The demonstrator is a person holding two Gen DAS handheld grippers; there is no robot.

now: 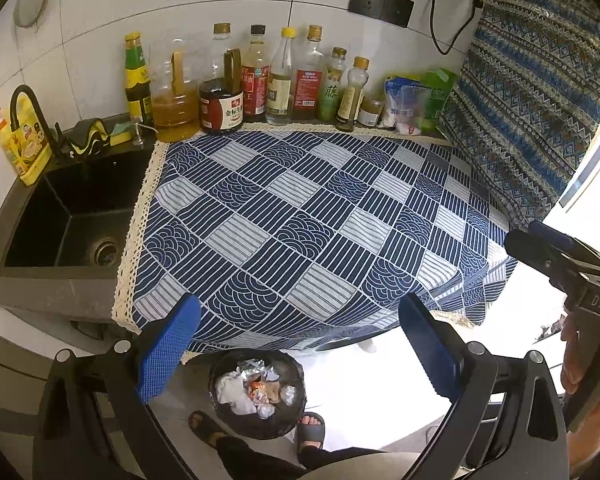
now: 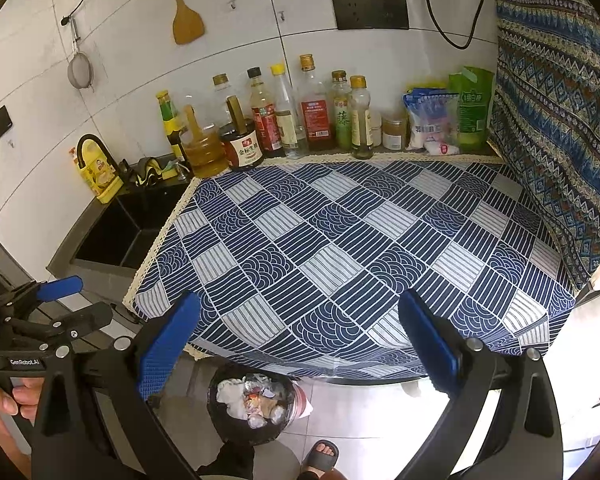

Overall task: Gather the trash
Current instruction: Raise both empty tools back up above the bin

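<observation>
both tongs gape wide (nothing held).

Both views raised above the counter's front edge, angled down and toward the tiled back wall. Left wrist view positioned nearer the sink; right wrist view offset further right. Shared in both: patterned tablecloth, bottle row, floor-level trash bin. Each gripper visible at the other view's side margin.

My left gripper: black frame, silver screws, blue ribbed pads. Right gripper identical. Black sandals below.
</observation>
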